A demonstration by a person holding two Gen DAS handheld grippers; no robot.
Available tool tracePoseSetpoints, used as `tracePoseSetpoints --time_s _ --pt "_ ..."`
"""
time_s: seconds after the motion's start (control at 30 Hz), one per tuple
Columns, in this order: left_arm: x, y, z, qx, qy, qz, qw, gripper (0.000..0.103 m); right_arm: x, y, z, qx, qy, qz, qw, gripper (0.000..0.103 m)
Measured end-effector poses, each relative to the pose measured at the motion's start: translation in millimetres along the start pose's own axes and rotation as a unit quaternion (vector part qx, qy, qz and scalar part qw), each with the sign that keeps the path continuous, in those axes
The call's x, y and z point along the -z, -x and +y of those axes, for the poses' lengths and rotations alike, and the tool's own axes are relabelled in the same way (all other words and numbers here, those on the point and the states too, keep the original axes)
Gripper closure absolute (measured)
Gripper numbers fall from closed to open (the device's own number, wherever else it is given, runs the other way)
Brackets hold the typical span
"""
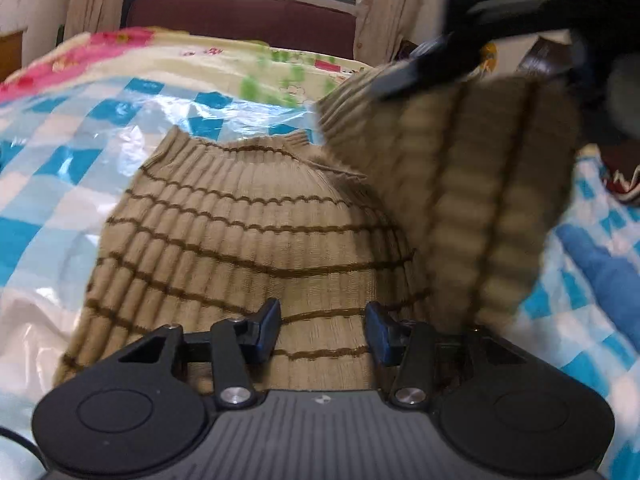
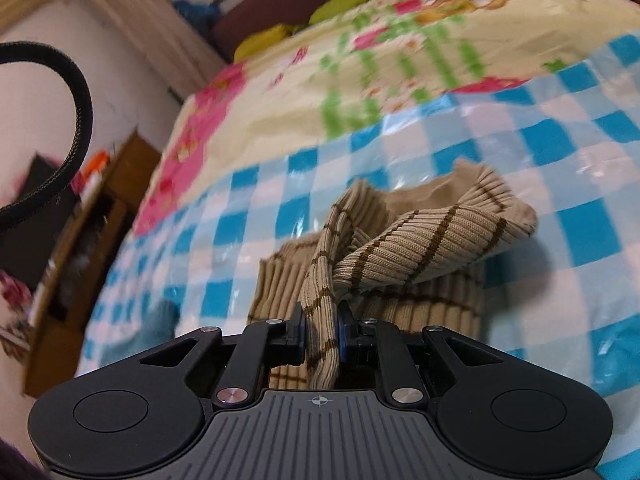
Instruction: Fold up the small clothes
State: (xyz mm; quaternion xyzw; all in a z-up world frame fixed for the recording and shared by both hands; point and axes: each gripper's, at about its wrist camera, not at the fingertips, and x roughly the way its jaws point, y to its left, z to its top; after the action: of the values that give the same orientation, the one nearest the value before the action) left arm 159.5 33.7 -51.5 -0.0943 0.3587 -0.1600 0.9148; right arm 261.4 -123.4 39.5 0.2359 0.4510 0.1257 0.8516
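Note:
A small tan ribbed sweater [image 1: 248,236] with thin brown stripes lies on a blue-and-white checked plastic sheet [image 1: 60,160]. My left gripper [image 1: 322,330] is open just above the sweater's body, holding nothing. My right gripper [image 2: 322,334] is shut on a fold of the sweater [image 2: 420,240] and lifts that part up off the rest. In the left wrist view the right gripper [image 1: 404,76] shows at the upper right, holding the raised flap [image 1: 480,184] above the sweater's right side.
The checked sheet [image 2: 560,208] covers a bed with a floral quilt [image 2: 380,60]. A dark red headboard [image 1: 240,16] and a window stand at the far end. A wooden cabinet [image 2: 92,240] stands left of the bed. A blue cloth [image 1: 600,272] lies at the right.

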Motion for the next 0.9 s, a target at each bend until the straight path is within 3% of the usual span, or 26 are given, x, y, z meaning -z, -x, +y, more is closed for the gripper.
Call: tracePoseSetpoints --time_s 0.07,0.2,0.27,0.37,0.57,0.8,0.9 --pt "-3.6 12.8 8.4 0.003 0.008 0.001 1.0 0.053 4.6 -18.1 13.7 0.007 0.012 0.012 1.0 0.088" --pt "0.5 44.7 22.0 -0.037 -0.01 -0.022 0.999 0.053 15.2 -42.4 30.9 0.028 0.043 0.026 0.998 0.088" --pt "4.5 49.7 34.9 -0.04 0.01 -0.018 0.999 0.053 18.9 -48.8 35.5 0.034 0.046 0.031 0.998 0.088" --pt "9.2 38.0 47.1 -0.028 0.036 0.01 0.9989 0.053 22.0 -54.2 42.9 0.046 0.048 0.027 0.997 0.088" --pt "12.2 35.1 48.5 -0.018 0.039 0.017 0.999 0.053 25.3 -56.0 65.1 0.058 0.071 -0.001 0.996 0.088" --pt "14.1 38.7 49.6 -0.011 0.04 0.025 0.9988 0.052 49.9 -88.0 96.9 0.082 0.178 0.055 0.979 0.083" --pt "16.8 47.9 51.9 -0.005 0.046 0.025 0.9986 0.052 54.0 -84.0 99.0 0.068 0.188 0.052 0.978 0.075"
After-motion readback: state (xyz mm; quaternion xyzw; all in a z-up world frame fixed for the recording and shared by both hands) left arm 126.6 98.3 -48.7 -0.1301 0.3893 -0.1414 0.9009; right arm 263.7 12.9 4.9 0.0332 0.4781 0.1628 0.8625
